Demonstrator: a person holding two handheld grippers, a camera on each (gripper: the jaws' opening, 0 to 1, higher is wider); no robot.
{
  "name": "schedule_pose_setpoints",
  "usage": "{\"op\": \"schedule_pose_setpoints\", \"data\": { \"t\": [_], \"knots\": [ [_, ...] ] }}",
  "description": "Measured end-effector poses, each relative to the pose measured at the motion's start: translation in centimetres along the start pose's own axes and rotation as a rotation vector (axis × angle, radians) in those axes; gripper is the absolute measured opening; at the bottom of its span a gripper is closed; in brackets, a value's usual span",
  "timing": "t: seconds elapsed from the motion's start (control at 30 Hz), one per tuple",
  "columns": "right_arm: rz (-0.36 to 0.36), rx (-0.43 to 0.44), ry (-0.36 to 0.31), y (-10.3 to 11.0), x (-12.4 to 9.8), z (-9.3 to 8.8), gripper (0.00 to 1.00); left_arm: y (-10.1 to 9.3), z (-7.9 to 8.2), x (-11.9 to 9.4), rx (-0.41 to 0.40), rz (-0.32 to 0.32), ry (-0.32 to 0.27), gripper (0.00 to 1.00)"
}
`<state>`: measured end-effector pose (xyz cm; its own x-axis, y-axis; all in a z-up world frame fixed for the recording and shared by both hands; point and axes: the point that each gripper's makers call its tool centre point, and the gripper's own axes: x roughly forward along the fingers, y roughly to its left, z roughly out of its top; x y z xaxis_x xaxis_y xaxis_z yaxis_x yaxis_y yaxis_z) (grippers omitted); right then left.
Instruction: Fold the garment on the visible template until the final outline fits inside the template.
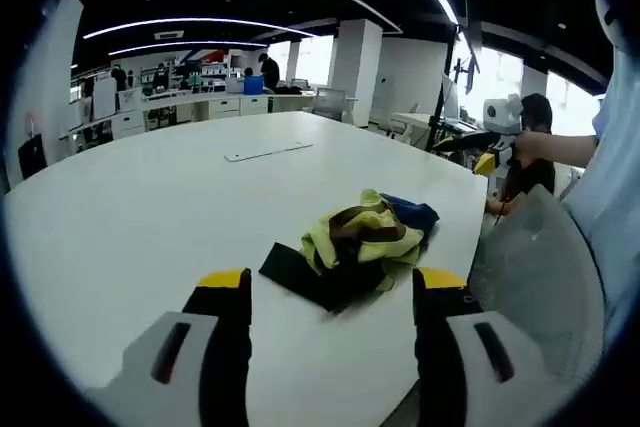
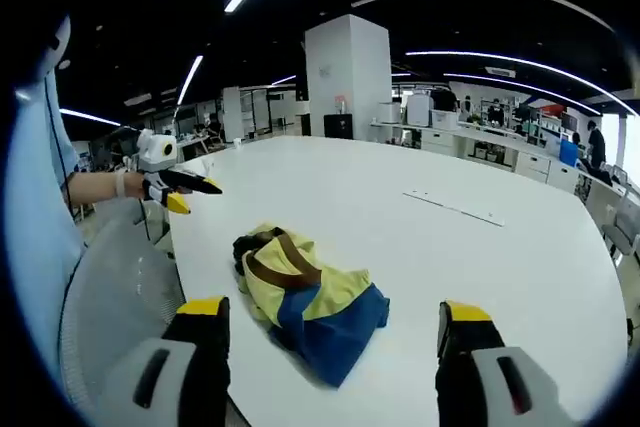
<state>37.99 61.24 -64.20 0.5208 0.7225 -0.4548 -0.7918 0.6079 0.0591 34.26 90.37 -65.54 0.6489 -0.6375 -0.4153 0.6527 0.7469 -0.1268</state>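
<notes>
Both grippers (image 1: pixel 332 287) (image 2: pixel 332 312), jaws wide, hover over a crumpled garment (image 2: pixel 308 299) on a white office table (image 1: pixel 150 187).

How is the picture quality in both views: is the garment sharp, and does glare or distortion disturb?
Left gripper view: garment fairly sharp, white table evenly lit, bright windows washed out, edges bent by fisheye. Right gripper view: garment clear with a soft shadow below, ceiling strip lights curve, no strong glare on the table.
</notes>
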Motion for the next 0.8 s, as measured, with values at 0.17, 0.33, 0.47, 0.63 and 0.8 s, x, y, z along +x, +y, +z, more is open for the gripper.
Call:
{"op": "schedule_pose_setpoints", "data": {
  "t": [0.17, 0.33, 0.47, 0.63, 0.8],
  "knots": [
    [0.004, 0.004, 0.008, 0.0, 0.3, -0.3, 0.85, -0.2, -0.1, 0.3, 0.004, -0.013, 0.003, 0.6],
    [0.001, 0.002, 0.0, -0.3, 0.5, -0.4, 0.86, -0.5, -0.6, 0.9, 0.03, -0.018, 0.033, 0.59],
    [0.022, 0.008, 0.021, -0.1, 1.0, -0.9, 0.76, -0.5, -0.8, 1.5, 0.045, -0.028, 0.046, 0.57],
    [0.032, 0.008, 0.036, 0.0, 1.7, -1.3, 0.71, -0.7, -0.8, 2.6, 0.04, -0.047, 0.044, 0.54],
    [0.029, 0.014, 0.017, -0.3, 1.9, -1.0, 0.7, -0.4, -1.3, 3.3, 0.043, -0.05, 0.06, 0.54]
  ]
}}
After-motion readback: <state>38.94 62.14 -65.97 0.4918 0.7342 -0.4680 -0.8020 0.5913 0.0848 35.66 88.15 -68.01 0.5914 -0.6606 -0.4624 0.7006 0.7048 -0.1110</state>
